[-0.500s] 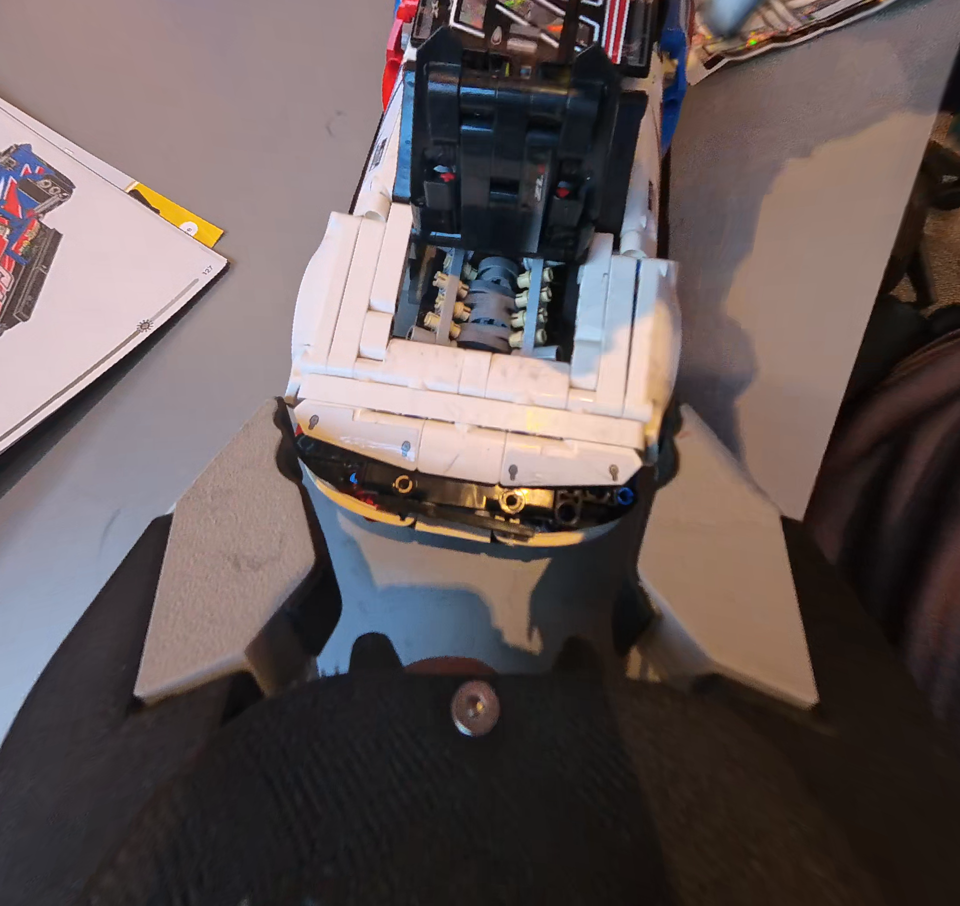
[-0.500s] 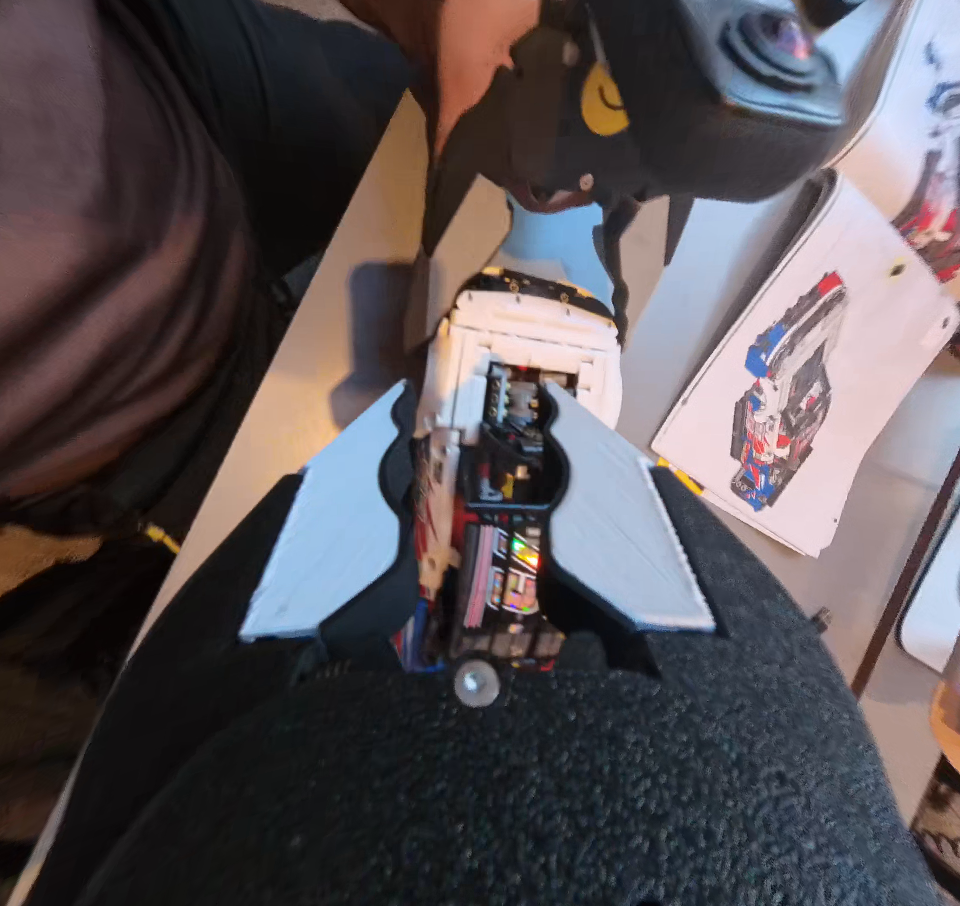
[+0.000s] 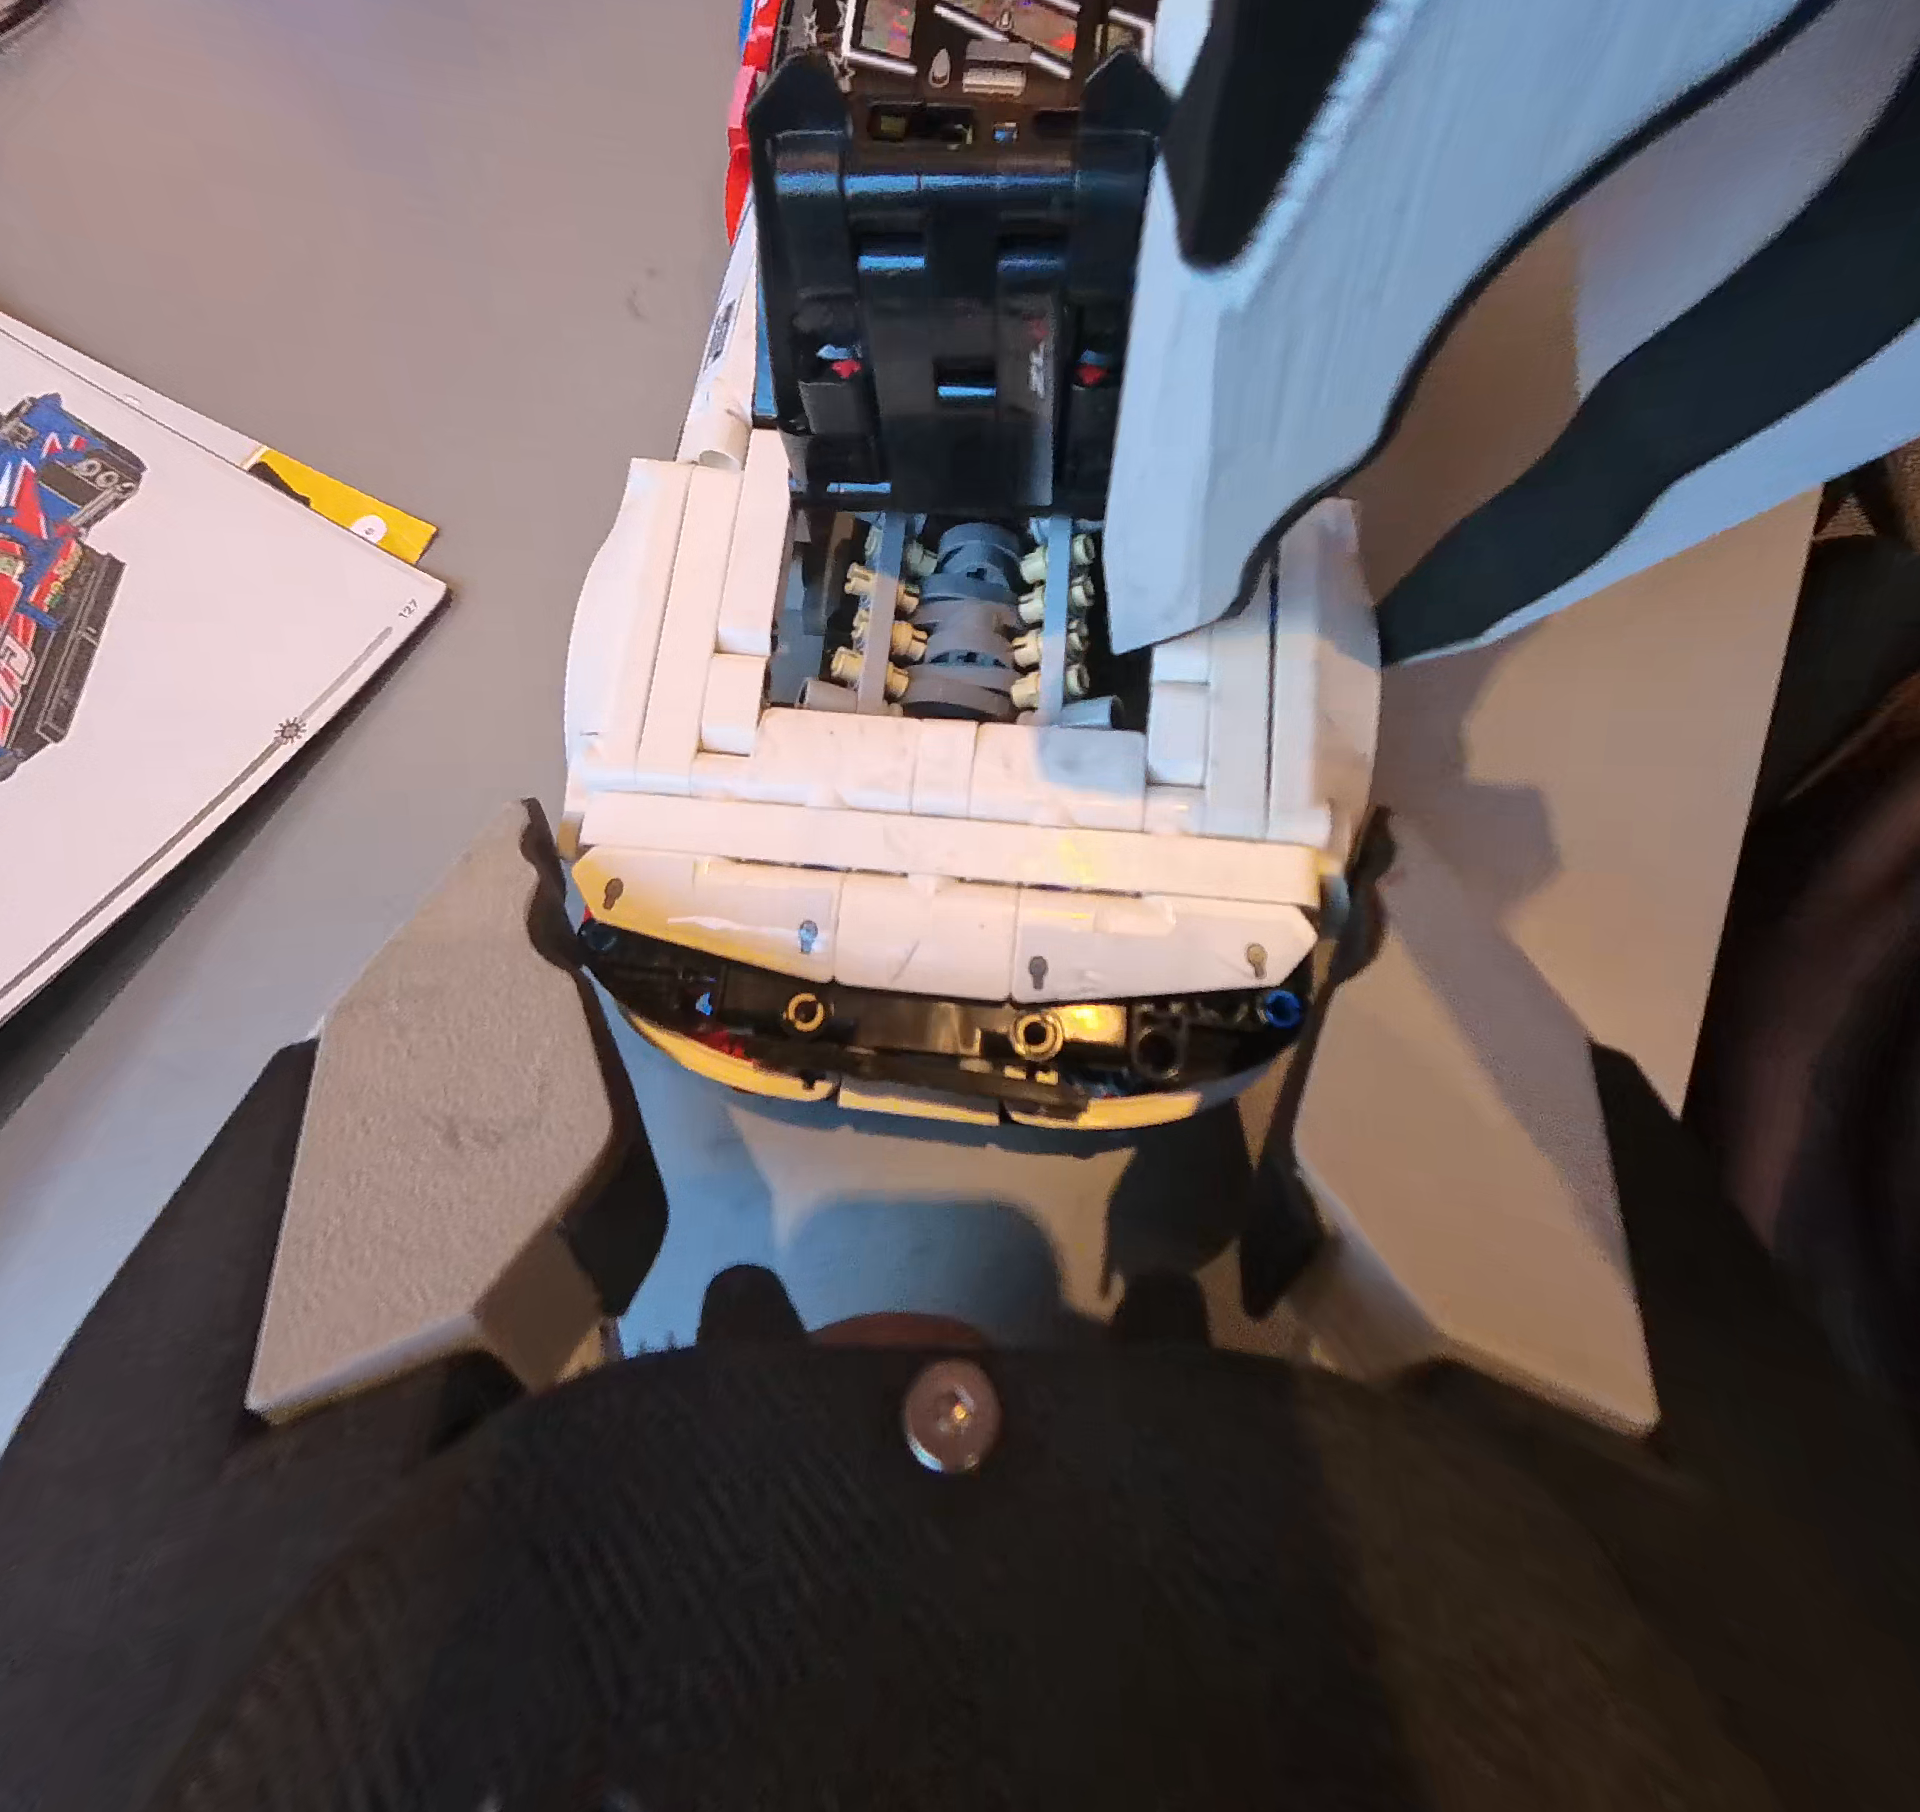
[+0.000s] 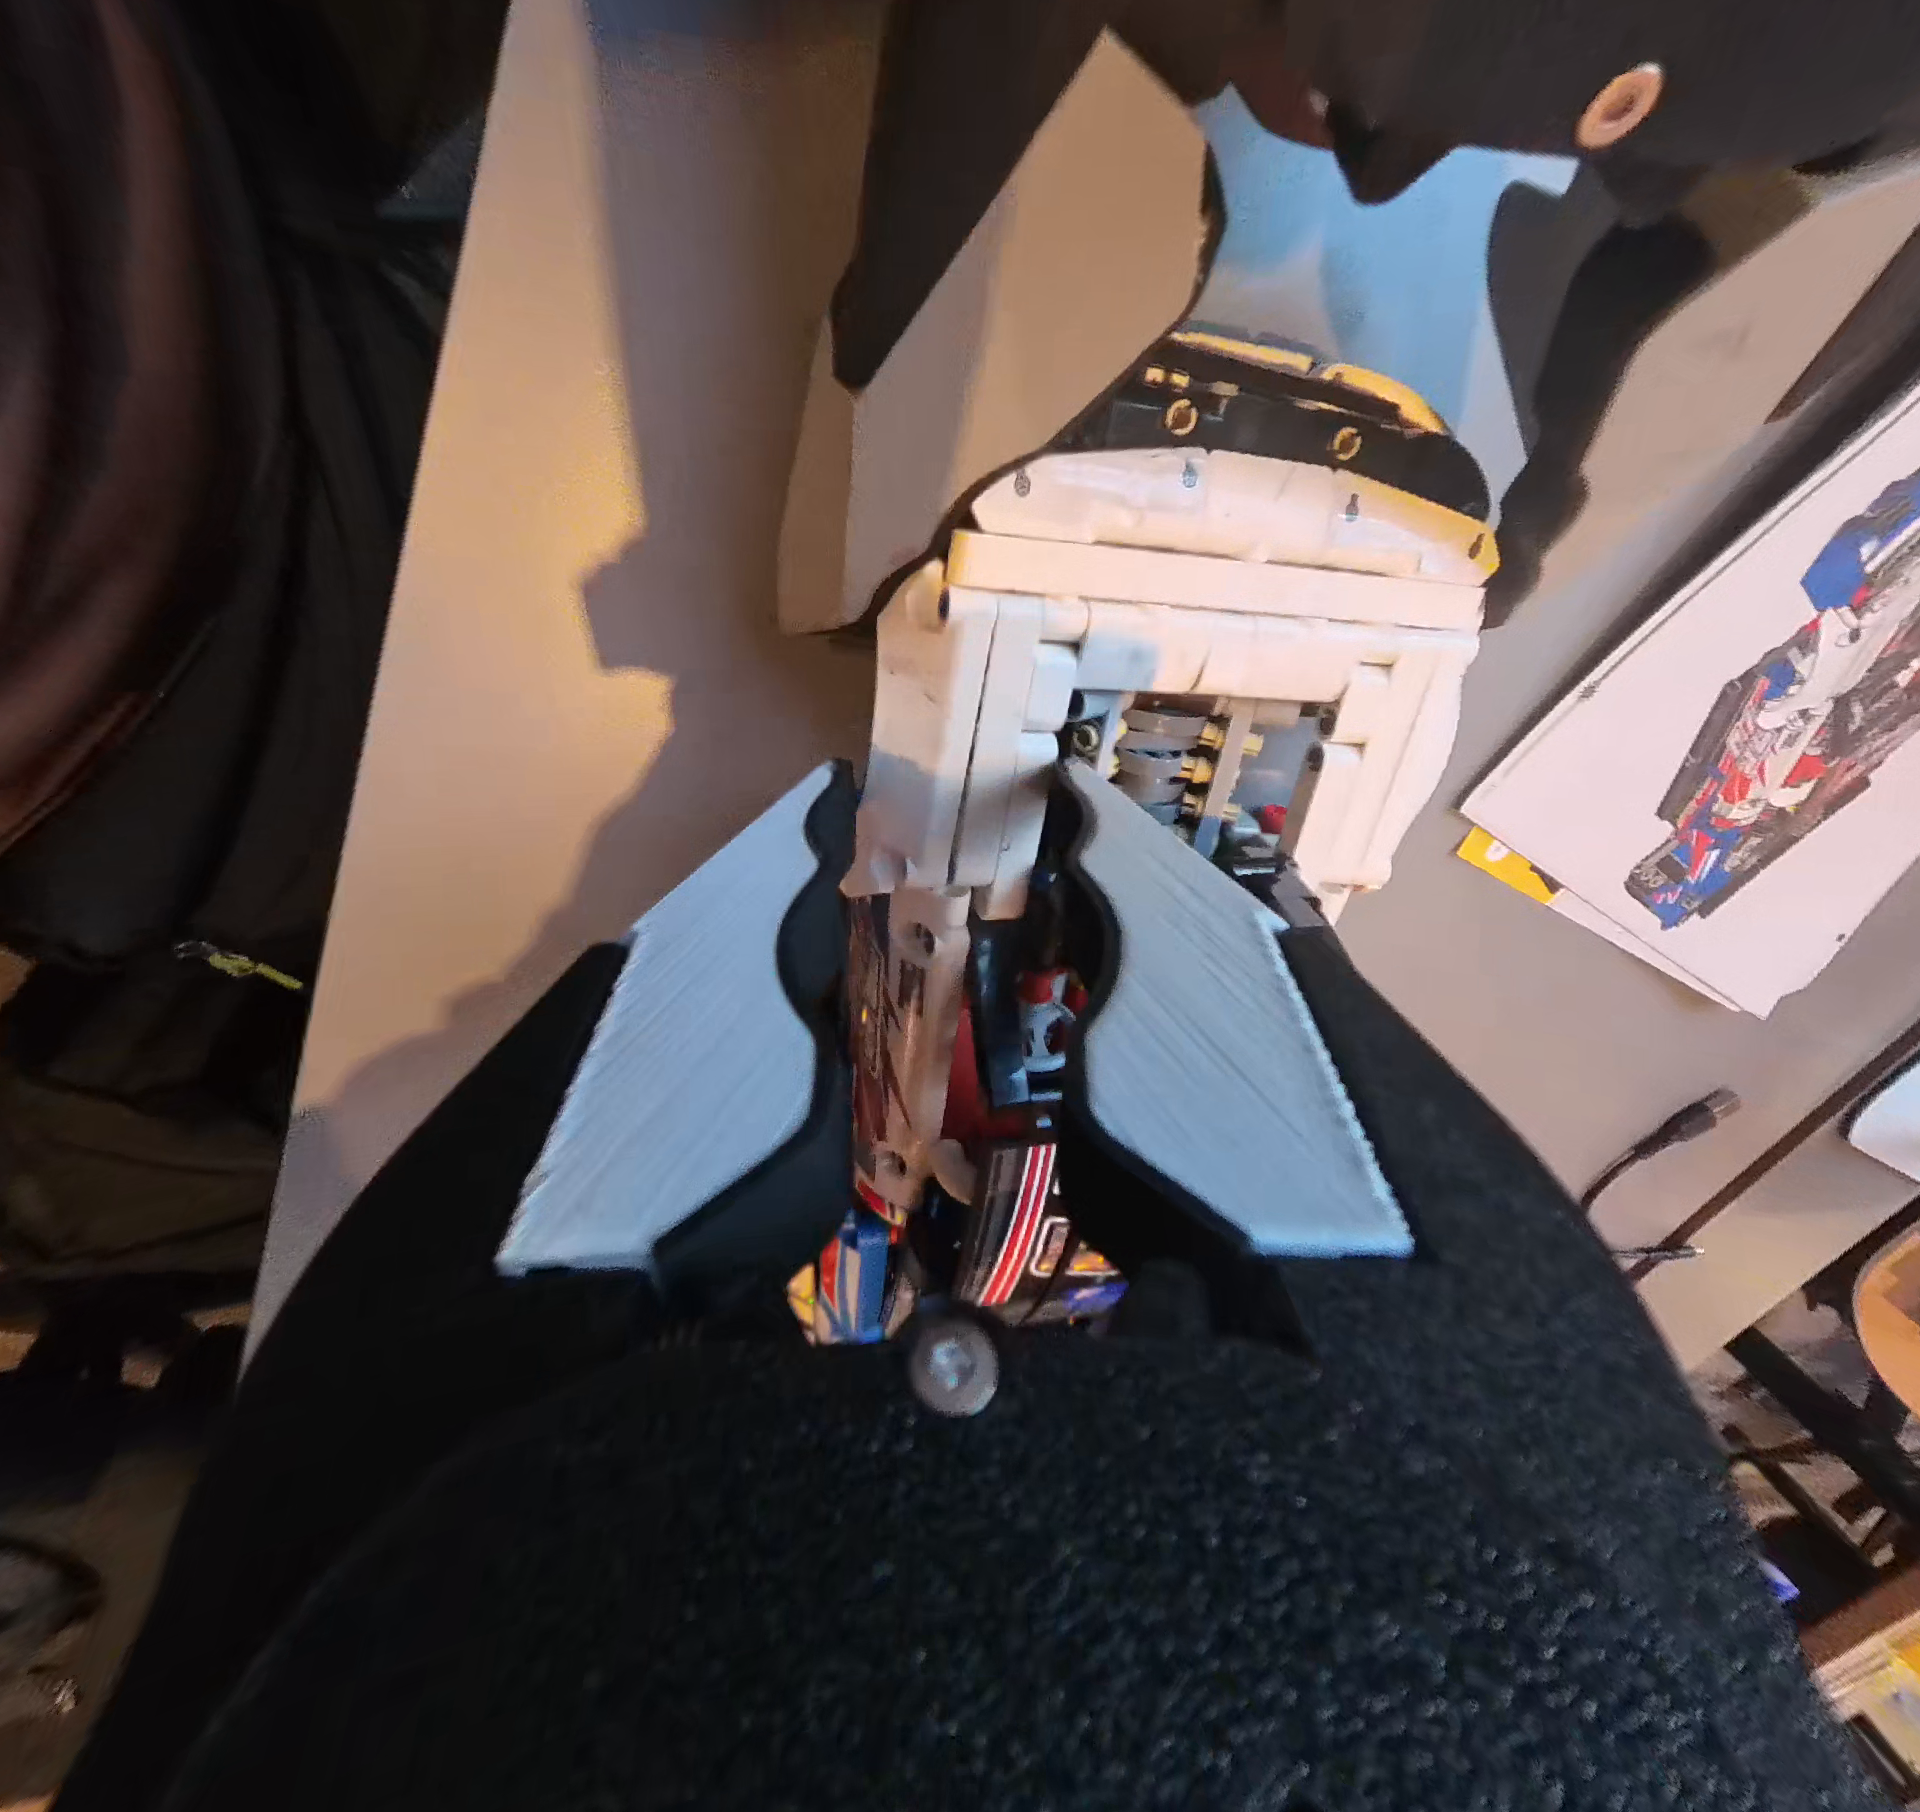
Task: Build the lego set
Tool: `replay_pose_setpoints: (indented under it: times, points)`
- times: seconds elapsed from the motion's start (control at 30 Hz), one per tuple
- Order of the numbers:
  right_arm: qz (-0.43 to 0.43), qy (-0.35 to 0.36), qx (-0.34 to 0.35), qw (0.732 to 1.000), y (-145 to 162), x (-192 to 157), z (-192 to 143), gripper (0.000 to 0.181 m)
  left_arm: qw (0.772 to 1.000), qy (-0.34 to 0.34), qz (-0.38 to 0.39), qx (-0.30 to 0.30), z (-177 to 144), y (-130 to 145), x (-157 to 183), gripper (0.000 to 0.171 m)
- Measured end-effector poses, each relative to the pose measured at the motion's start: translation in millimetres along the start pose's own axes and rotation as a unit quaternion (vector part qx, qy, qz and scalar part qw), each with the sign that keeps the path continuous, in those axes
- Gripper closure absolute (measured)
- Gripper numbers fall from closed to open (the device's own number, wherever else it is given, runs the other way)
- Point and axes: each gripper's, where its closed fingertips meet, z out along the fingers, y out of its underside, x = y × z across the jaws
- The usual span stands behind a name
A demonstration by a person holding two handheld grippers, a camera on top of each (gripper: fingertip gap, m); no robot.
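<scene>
Left wrist view: my left hand-held gripper (image 3: 956, 941) clamps the lego car's (image 3: 966, 775) white nose; my right hand-held gripper (image 4: 956, 827) pinches its side wall.

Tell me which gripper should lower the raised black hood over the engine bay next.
Right, probably. The left gripper is clamped across the white nose of the lego car, steadying it. The right gripper straddles the car's side wall, one finger already beside the raised black hood, so it could reposition.
</scene>
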Motion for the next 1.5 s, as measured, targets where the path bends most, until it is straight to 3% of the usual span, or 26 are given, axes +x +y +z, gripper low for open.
replay_pose_setpoints:
  times: [0.17, 0.37, 0.5, 0.8, 0.9, 1.5]
  points:
    - [-0.038, 0.008, -0.043, 0.998, -1, -1, -2, 0.138, 1.0, 0.003, -0.004, 0.001, 0, 0, 0, 0.028]
    - [0.013, -0.012, -0.073, 0.997, 6, -3, 1, 0.133, 1.0, 0.005, -0.004, 0.001, 0, 0, 0, 0.028]
    - [0.012, 0.006, -0.106, 0.994, 10, 0, 6, 0.142, 1.0, -0.001, -0.002, 0.001, 0, 0, 0, 0.028]
    - [-0.033, 0.004, -0.076, 0.997, 12, -4, 7, 0.132, 1.0, -0.008, -0.005, 0.0, 1, 0, 0, 0.029]
    - [-0.032, -0.004, -0.064, 0.997, 12, -1, 6, 0.142, 1.0, -0.009, -0.01, 0.0, 1, 0, -1, 0.029]
    - [-0.016, -0.042, -0.014, 0.999, 12, 4, 8, 0.146, 0.999, -0.03, -0.024, -0.009, 3, 1, -3, 0.03]
